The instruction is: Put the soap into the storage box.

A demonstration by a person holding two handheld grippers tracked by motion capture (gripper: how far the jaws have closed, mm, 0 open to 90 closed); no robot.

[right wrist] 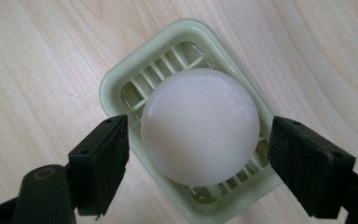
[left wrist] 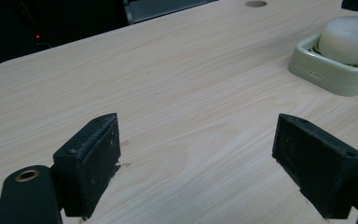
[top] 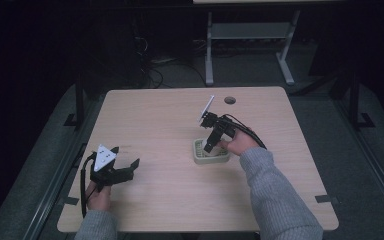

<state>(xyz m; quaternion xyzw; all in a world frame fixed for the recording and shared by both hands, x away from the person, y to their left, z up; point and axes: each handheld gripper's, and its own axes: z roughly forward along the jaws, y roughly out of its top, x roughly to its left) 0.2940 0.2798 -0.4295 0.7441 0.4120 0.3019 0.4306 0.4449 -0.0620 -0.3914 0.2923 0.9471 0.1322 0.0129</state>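
Soap (right wrist: pixel 200 126), a white rounded bar, sits on the slatted top of a pale green soap dish (right wrist: pixel 121 79) at the centre of the right gripper view, and right of centre on the table (top: pixel 155 115) in the high view; our right gripper (right wrist: pixel 198 168) hangs above it with its jaws spread wide, one on each side of the bar, and we cannot tell whether either pad touches it yet; our left gripper (left wrist: pixel 196 163) rests low at the lower left of the high view, jaws apart and holding nothing, well away from the dish, which shows at the upper right of its own view; we judge the risk lies in the close: the bar is smooth and domed, so jaws that meet it above its widest part could squeeze it out downward or sideways; a skewed or off-centre grip might drag the light dish along, or tip it, since nothing steadies it.
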